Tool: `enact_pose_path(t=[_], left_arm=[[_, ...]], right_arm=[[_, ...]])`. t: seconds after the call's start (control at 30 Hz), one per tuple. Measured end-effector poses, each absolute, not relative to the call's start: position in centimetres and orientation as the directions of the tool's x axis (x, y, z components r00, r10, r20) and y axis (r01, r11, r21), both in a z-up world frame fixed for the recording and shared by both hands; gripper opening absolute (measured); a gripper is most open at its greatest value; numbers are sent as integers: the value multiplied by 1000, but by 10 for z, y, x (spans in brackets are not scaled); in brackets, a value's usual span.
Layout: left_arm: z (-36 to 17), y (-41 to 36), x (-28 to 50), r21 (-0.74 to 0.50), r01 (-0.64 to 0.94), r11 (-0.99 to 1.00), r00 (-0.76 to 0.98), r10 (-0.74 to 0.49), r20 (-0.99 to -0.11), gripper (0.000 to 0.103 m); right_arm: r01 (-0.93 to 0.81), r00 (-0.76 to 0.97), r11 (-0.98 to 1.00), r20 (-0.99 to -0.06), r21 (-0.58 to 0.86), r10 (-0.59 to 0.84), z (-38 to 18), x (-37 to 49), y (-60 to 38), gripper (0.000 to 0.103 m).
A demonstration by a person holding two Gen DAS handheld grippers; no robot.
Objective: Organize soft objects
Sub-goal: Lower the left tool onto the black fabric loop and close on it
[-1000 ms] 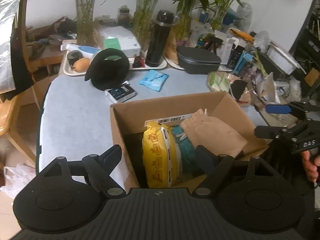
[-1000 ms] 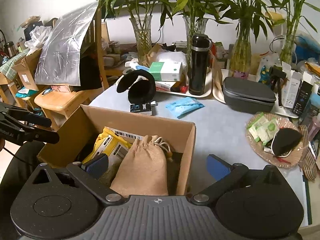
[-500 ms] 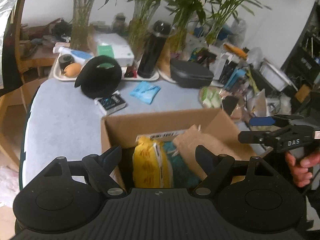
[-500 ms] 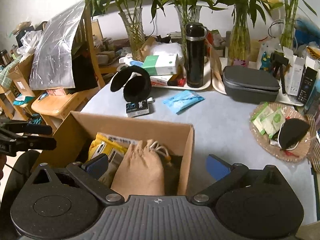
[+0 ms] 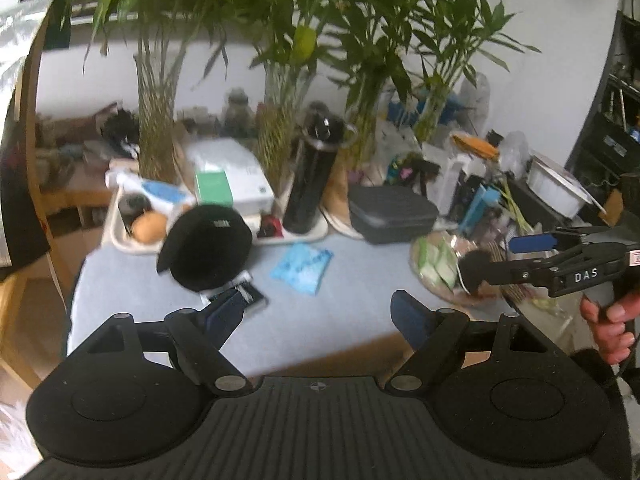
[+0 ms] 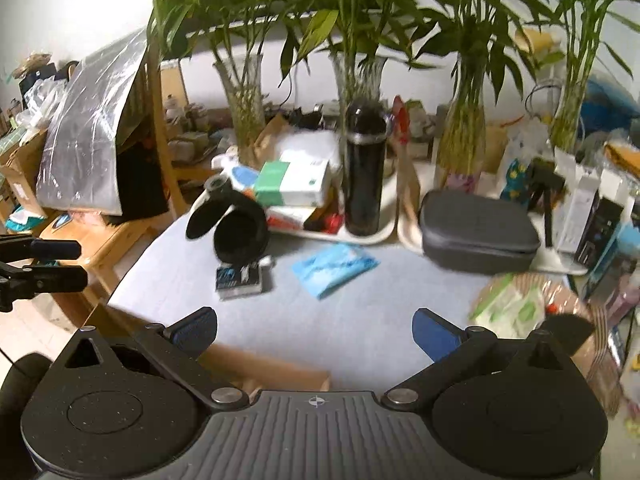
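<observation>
Both hand-held grippers, left (image 5: pixel 316 312) and right (image 6: pixel 314 332), wide and empty, have lifted from the brown cardboard box (image 6: pixel 272 366) toward the soft blue packet (image 6: pixel 334 266) on the tabletop (image 6: pixel 360 320)

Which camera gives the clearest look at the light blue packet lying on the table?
The right wrist view: the light blue packet sits near centre, fully visible and fairly sharp. The left wrist view also shows the whole packet, but smaller and blurrier.

Your left wrist camera looks forward and downward over the grey table (image 5: pixel 132 300) from its near-left edge; your right wrist camera does likewise from further right. Both share the black cap (image 5: pixel 208 248) (image 6: pixel 240 232), blue packet (image 5: pixel 304 266) (image 6: pixel 334 266) and black flask (image 5: pixel 310 184) (image 6: pixel 364 172).
</observation>
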State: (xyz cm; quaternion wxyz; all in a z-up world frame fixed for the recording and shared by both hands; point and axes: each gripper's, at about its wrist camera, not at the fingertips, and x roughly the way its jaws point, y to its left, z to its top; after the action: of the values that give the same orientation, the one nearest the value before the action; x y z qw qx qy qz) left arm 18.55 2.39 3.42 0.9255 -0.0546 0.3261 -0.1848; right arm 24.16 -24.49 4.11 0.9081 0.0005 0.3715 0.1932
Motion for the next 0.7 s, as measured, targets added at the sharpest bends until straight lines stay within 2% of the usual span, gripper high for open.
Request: enact_pose_path(t=[0.33,0.7], left_arm=[[33,32,211,-111,283,953,790,-297,-536,81],[0,41,250,33,224,974,824,-171,-541,81]], right_arm=[[-372,671,920,-650,122,357,21,272,-258,103],[-343,670,920,-636,190,382,-23,302,-267,103]])
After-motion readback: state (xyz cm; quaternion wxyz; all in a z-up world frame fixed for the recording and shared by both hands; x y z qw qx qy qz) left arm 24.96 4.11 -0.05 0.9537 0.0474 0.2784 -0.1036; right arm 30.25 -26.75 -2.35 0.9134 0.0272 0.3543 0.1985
